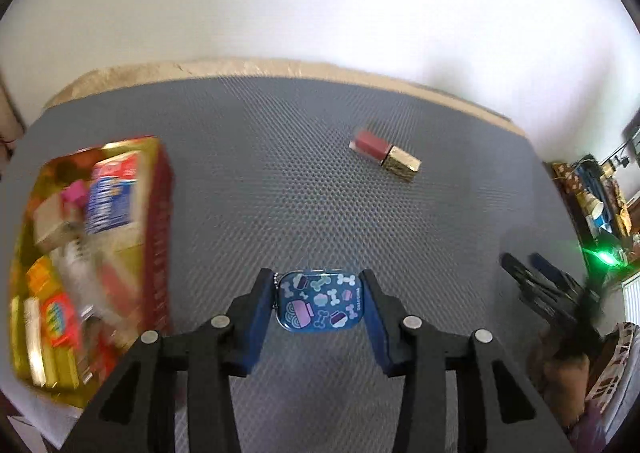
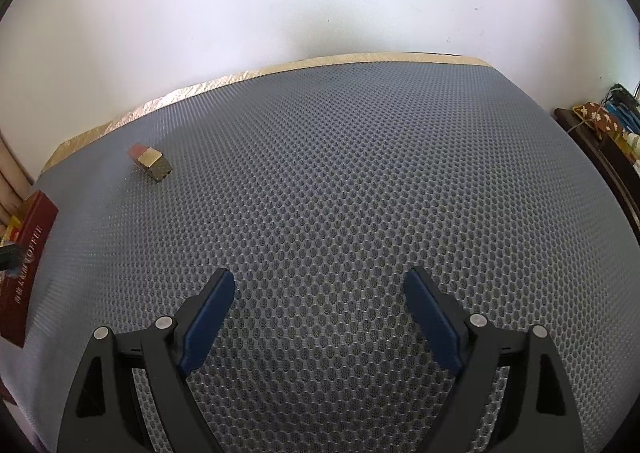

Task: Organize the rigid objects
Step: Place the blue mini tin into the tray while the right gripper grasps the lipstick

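My left gripper (image 1: 320, 285) is shut on a small blue tin (image 1: 320, 303) printed with bones and cupcakes, held above the grey mat. A red box with a gold lining (image 1: 158, 221), blurred, sits to its left and holds several small packets. A red and gold lipstick-like block (image 1: 386, 153) lies on the mat ahead to the right; it also shows in the right wrist view (image 2: 150, 163) at the far left. My right gripper (image 2: 320, 285) is open and empty over bare mat. The red box's side (image 2: 24, 269) shows at that view's left edge.
The grey honeycomb mat (image 2: 340, 193) covers the table, with a gold foil strip (image 2: 200, 87) along its far edge against a white wall. The other gripper (image 1: 536, 285) shows blurred at the right of the left wrist view. Dark furniture with clutter (image 2: 604, 125) stands at the right.
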A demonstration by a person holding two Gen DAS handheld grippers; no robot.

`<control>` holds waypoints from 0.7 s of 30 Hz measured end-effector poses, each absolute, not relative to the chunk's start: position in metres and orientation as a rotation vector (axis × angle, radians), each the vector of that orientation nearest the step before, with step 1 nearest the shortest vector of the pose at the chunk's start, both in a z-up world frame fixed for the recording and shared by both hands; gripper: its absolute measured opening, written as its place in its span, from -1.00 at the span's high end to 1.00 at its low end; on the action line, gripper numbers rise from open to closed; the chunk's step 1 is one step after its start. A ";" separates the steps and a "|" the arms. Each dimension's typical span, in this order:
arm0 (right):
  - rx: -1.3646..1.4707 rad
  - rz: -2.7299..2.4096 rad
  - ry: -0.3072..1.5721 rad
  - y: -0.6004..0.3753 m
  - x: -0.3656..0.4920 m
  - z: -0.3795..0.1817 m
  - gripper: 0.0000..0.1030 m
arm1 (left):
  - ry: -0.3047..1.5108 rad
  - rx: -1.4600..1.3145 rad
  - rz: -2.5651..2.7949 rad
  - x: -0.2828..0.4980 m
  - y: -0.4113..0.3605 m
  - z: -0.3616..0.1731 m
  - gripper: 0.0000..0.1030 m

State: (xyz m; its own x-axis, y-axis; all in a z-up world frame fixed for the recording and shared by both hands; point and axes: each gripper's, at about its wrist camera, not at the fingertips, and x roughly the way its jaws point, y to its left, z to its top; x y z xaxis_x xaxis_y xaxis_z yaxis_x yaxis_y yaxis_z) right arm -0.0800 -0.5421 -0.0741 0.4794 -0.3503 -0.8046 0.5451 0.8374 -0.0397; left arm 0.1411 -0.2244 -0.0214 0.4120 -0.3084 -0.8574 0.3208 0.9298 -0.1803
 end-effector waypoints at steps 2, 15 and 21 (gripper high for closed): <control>0.218 -0.530 0.928 -0.539 -0.076 -0.074 -0.66 | 1.049 -0.006 -0.391 0.125 -0.201 -0.006 0.16; -0.075 -0.086 1.058 -0.480 0.090 -0.053 -0.14 | 1.009 -0.116 -0.156 0.097 -0.052 0.027 0.16; -0.169 -0.048 1.179 -0.474 0.139 -0.077 -0.12 | 1.017 -0.155 -0.096 0.100 -0.018 0.030 0.16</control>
State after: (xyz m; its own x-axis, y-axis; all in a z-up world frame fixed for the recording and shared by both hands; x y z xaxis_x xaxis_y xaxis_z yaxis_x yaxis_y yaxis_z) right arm 0.1386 -0.4741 -0.0773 0.3822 -0.1256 -0.9155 -0.0512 0.9863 -0.1567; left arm 0.1001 -0.0177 0.0297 0.5234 -0.1517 -0.8384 0.0077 0.9848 -0.1734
